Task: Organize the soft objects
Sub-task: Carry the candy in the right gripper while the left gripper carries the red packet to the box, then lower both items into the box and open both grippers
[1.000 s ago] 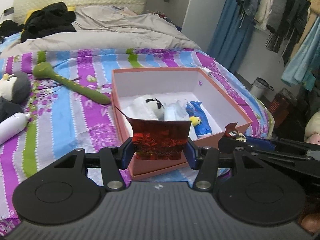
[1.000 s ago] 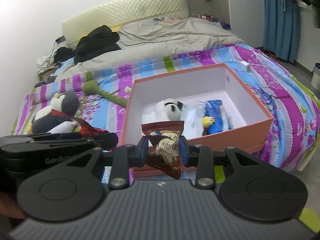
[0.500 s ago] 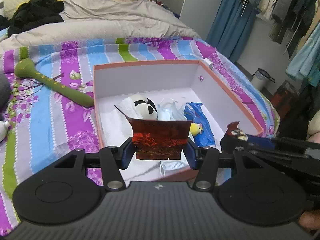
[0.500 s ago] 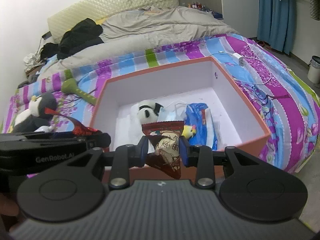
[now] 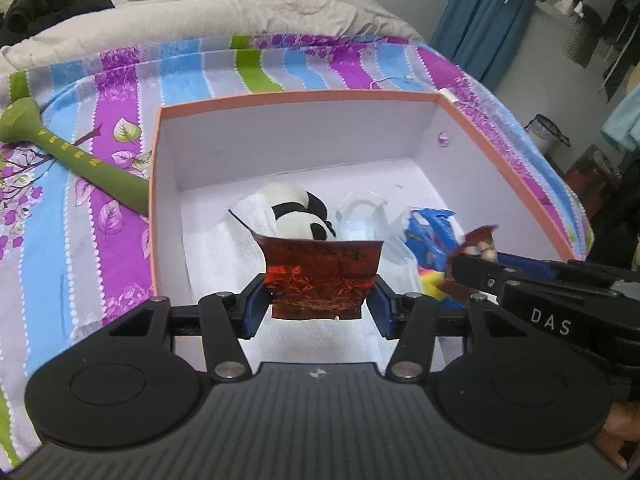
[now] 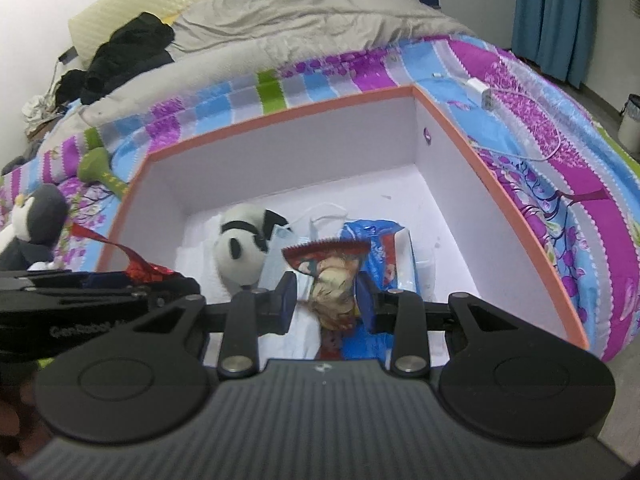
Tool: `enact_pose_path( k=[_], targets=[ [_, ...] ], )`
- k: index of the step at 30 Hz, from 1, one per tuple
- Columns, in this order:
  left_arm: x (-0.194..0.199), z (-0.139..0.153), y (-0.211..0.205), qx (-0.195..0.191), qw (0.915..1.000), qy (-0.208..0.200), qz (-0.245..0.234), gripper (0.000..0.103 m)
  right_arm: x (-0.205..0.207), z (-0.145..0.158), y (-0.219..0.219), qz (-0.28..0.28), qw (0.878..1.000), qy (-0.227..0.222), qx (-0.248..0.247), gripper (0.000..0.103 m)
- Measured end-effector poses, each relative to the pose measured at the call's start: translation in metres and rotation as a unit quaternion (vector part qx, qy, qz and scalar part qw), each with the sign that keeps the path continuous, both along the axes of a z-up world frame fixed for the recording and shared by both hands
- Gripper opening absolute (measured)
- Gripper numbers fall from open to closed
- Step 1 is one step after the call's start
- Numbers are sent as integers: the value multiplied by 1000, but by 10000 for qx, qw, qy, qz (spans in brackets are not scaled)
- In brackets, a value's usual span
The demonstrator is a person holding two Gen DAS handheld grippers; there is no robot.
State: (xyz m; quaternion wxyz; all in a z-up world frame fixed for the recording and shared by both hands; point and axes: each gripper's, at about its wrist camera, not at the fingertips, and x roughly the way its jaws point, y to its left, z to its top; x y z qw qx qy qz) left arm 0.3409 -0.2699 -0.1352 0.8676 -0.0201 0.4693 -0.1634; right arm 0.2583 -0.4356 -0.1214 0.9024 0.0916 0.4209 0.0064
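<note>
Both grippers over the box [image 5: 496, 148], each clamping a packet.
Left gripper [image 5: 318, 304] grips red packet [image 5: 320, 276]; right gripper [image 6: 326, 300] grips snack [image 6: 332, 272]; bare floor toward 1 o'clock.

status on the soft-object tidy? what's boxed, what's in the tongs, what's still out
Boxed: the panda plush, a face mask and a blue packet lie in the orange box.
In hand: the left tongs grip a red foil pouch and the right tongs a snack packet, both above the box interior.
Left: the penguin plush and green massage stick remain on the bedspread.
</note>
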Motion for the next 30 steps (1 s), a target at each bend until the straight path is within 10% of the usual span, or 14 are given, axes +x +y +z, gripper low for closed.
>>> enact_pose_path(
  k=[10,13,30],
  targets=[
    [27,-26,-4,58,9997,218,29,59,23,-23,-7,-15,9998,221,9,36],
    [26,-26,-3,12,9997,234,18,74,23,-23,-8,-55,9997,252,55,36],
    [-39,56,18,-214,9988,-418,110,77,-37,50,-2,-131,9987,-465,132,36]
  ],
)
